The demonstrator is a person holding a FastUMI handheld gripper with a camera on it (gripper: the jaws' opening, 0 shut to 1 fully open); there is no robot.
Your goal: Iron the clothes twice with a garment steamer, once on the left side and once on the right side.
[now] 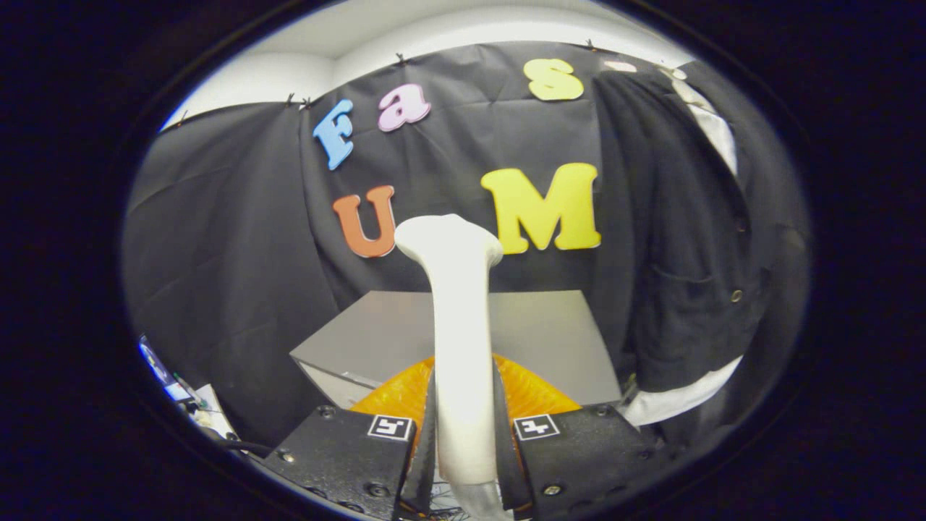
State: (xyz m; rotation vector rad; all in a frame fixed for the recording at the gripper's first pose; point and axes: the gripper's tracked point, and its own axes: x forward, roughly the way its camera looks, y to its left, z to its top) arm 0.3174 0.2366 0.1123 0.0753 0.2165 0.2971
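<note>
White steamer point(460, 347) upright, clamped between tongs point(463, 441); dark jacket point(687, 239) hanging beyond, right

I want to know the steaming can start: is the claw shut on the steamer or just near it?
Shut on it: both fingers of the claw press the white steamer handle's sides.
</note>
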